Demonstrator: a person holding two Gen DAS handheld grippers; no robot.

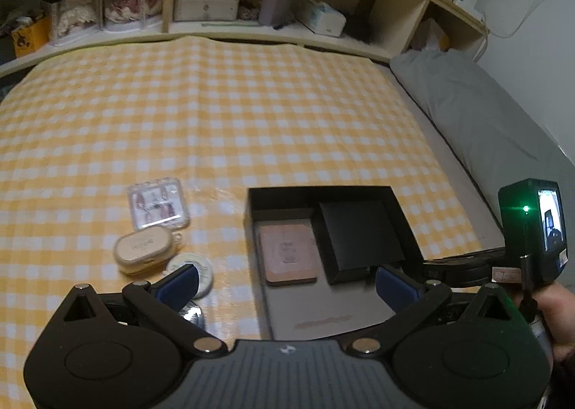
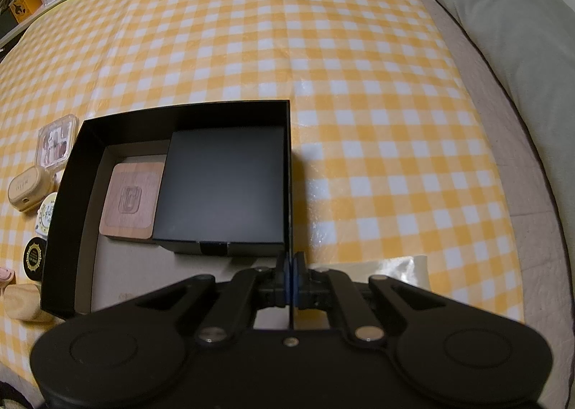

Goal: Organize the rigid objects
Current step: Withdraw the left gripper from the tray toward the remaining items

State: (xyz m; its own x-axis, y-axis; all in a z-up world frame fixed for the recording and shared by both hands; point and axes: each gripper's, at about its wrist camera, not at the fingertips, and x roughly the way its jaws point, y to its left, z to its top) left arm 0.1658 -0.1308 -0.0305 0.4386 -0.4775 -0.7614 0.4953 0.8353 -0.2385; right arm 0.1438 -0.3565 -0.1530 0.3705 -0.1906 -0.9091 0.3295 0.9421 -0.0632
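Here, black tray (image 2: 179, 111) wall pinched in right gripper (image 2: 290, 270) jaws.

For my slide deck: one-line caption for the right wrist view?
Right gripper clamps the side wall of the black tray, which holds a black box and a wooden coaster.

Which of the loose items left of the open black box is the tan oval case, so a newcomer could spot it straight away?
Start at the open black box on the yellow checked cloth and look just left of its wall, where small items lie in a cluster. The tan oval case sits between the clear square photo case and the round white tin. It alone is a cream rounded capsule shape.
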